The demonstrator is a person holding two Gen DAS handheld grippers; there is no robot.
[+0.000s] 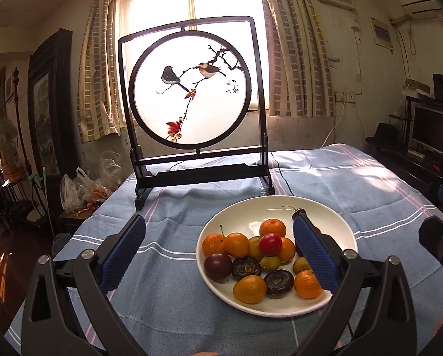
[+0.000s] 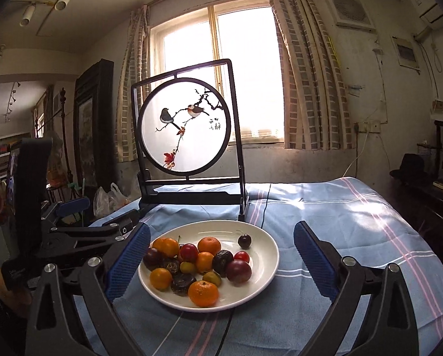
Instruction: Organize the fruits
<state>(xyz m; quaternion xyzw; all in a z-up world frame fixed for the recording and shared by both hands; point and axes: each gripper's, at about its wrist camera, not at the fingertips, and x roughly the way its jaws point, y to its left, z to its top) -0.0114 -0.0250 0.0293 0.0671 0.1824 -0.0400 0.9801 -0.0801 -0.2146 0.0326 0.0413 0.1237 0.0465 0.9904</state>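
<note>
Fruits heaped on one white plate, set on the blue striped cloth of the bench, just near of the dark-framed bird screen. Gathered so, probably, to keep round things from rolling off the cloth; the raised rim does that work.

Left claw spread wide, nothing between the blue pads, hovering near and left of the plate, with the right pad overlapping the plate's right side in the left wrist view. Right claw likewise spread and empty, straddling the plate from the near side. Both held low and pointed at the pile, seemingly ready for a pick or just clear of a drop; impossible to say which.

On the plate: oranges, small and glossy, among them a mandarin at the near edge; a purple plum to its right; a red cherry tomato; small yellow-green fruits; dark, wrinkled, ring-shaped pieces, perhaps dried. A lone dark cherry with stem sits apart at the far right of the plate. Rest packed touching, mixed by kind, not sorted. Right half of the plate bare.
</note>
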